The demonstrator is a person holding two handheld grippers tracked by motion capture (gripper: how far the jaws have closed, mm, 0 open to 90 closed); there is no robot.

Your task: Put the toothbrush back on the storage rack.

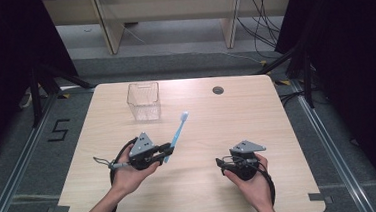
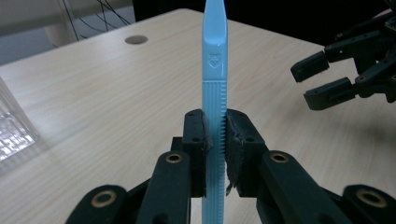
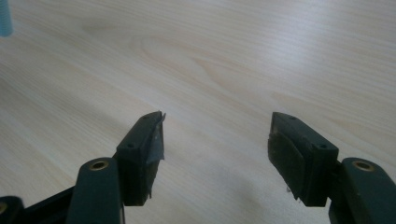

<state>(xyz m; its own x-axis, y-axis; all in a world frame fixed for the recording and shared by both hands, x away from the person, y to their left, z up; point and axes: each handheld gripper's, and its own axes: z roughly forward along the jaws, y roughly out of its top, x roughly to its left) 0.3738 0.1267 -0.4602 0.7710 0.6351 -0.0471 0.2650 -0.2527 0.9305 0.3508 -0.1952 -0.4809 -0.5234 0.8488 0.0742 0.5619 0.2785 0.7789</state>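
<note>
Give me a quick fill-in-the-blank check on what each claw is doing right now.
The left claw is shut on a light blue ____.
The right claw is ____ and holds nothing.
The clear box stands on the table on the person's ____ side.

Missing words: toothbrush; open; left

The left claw (image 1: 168,151) holds a light blue toothbrush (image 1: 177,133) by its handle. Behind it, a clear container (image 1: 144,101) stands on the table (image 1: 206,185).
</note>
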